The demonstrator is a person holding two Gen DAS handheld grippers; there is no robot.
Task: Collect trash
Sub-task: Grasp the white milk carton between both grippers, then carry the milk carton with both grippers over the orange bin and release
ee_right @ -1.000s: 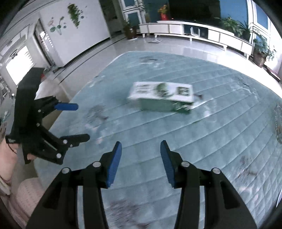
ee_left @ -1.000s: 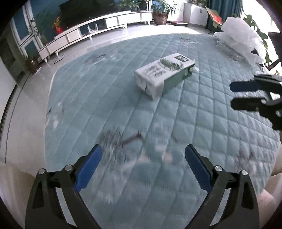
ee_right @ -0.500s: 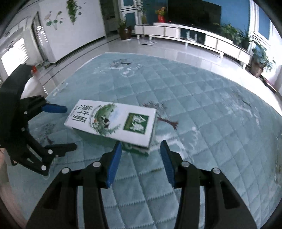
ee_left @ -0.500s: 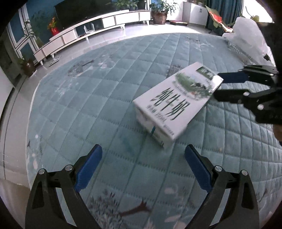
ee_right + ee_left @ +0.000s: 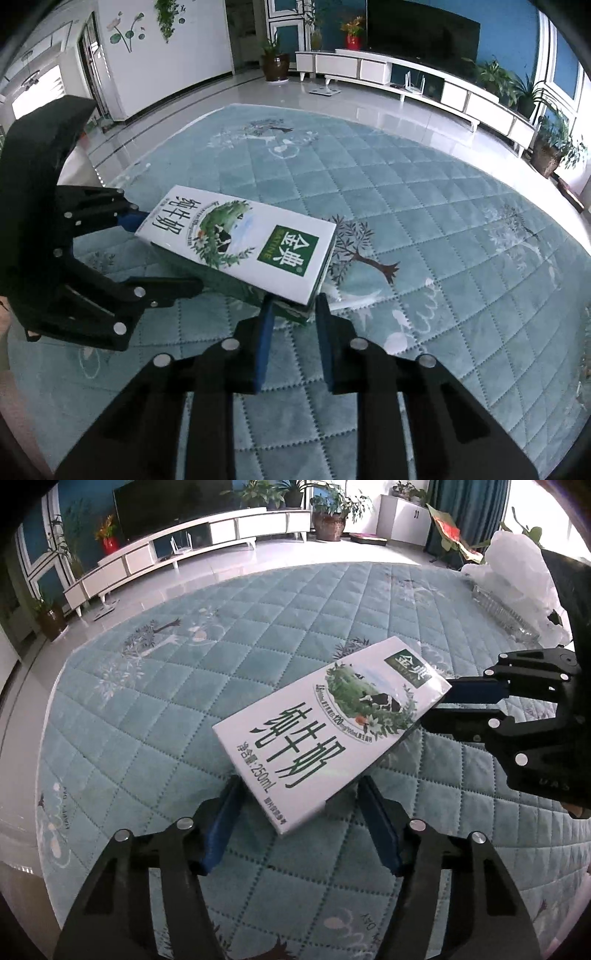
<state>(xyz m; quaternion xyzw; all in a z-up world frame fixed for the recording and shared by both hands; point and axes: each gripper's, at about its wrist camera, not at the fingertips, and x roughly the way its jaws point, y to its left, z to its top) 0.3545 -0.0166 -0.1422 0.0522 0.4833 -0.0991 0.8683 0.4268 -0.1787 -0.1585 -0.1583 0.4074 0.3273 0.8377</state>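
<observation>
A white and green milk carton box lies flat on the teal quilted rug. My left gripper is open, and its blue pads straddle the box's near end. My right gripper is at the box's other end, its fingers a narrow gap apart around the corner of that end; whether they press on the box is unclear. Each gripper shows in the other's view: the right one and the left one.
A white plastic bag and a clear plastic bottle lie at the rug's far right edge. A long white TV cabinet and potted plants stand along the wall beyond the tiled floor.
Both grippers have moved in on the box from opposite ends. The left gripper's jaws have narrowed and now flank the near end. The right gripper's fingers now reach the far corner.
</observation>
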